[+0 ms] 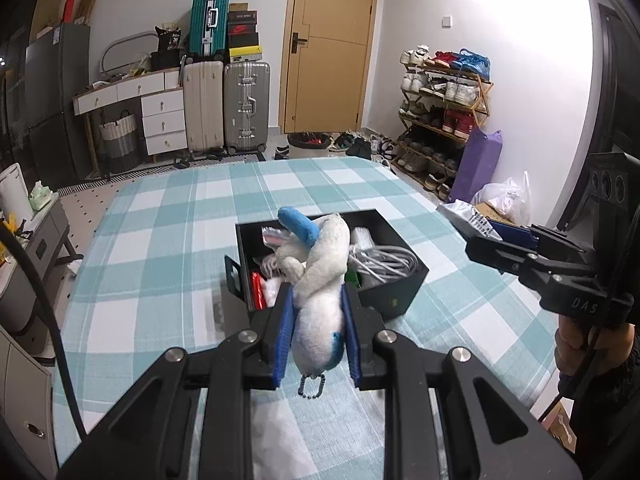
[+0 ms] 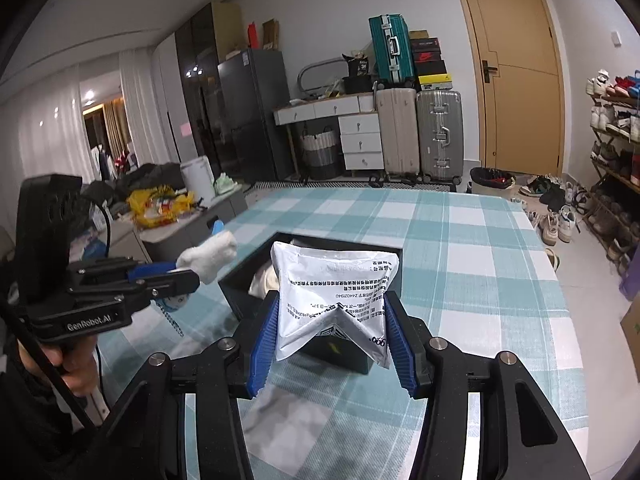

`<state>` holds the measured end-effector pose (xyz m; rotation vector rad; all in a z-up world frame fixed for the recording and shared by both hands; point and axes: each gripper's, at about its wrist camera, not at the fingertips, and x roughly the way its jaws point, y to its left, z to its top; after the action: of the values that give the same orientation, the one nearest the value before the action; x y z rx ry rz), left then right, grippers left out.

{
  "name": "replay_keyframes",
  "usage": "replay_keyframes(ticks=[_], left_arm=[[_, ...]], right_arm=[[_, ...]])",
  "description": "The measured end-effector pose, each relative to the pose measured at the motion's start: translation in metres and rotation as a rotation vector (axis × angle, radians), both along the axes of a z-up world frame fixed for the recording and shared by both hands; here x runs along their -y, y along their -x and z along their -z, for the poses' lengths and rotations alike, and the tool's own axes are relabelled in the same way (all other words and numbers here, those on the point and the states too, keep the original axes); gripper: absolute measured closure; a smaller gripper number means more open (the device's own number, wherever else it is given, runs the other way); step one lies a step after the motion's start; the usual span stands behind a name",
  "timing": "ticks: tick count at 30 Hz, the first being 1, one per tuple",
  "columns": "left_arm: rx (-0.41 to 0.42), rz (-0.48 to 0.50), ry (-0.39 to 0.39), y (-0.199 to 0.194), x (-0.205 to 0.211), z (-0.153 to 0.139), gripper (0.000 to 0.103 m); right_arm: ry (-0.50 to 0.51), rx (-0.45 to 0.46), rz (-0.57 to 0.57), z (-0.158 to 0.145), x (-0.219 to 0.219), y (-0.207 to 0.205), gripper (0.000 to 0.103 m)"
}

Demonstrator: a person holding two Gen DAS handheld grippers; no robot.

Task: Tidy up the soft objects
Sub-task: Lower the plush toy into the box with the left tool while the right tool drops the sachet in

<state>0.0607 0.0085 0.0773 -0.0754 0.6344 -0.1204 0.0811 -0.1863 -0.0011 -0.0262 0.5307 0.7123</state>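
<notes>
My left gripper [image 1: 318, 308] is shut on a white and blue plush toy [image 1: 318, 276] with a small bead chain hanging below it, held above the near side of a black open box [image 1: 404, 292]. Inside the box lie coiled white cables [image 1: 384, 264] and a red packet [image 1: 258, 290]. My right gripper [image 2: 332, 312] is shut on a silver foil pouch [image 2: 332, 292] with printed text, its blue pads [image 2: 266, 340] pressing both sides, over the same black box [image 2: 236, 288]. The left gripper [image 2: 176, 276] with the plush toy [image 2: 210, 256] shows at the left of the right wrist view.
The box stands on a table with a teal and white checked cloth [image 1: 160, 248]. Beyond the table are suitcases [image 1: 224, 104], a white drawer unit [image 1: 164, 120], a wooden door [image 1: 332, 44] and a shoe rack [image 1: 444, 112]. A purple bag [image 1: 480, 164] leans by the rack.
</notes>
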Motion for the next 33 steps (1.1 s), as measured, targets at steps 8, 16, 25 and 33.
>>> replay_keyframes(ticks=[8,16,25,33], left_arm=[[0.015,-0.010,-0.005,-0.018,-0.006,-0.007,0.082],[-0.002,-0.017,0.000,-0.041,-0.012,0.000,0.082],[-0.032,-0.023,-0.013,-0.065,-0.011,0.016,0.082],[-0.047,-0.031,-0.014,-0.084,-0.012,0.024,0.082]], right_arm=[[-0.019,-0.003,0.025,-0.017,-0.007,-0.014,0.052],[0.011,-0.024,0.005,-0.013,-0.029,-0.032,0.052],[0.068,-0.044,0.004,0.001,-0.048,-0.058,0.052],[0.132,-0.048,0.001,0.014,-0.068,-0.078,0.052]])
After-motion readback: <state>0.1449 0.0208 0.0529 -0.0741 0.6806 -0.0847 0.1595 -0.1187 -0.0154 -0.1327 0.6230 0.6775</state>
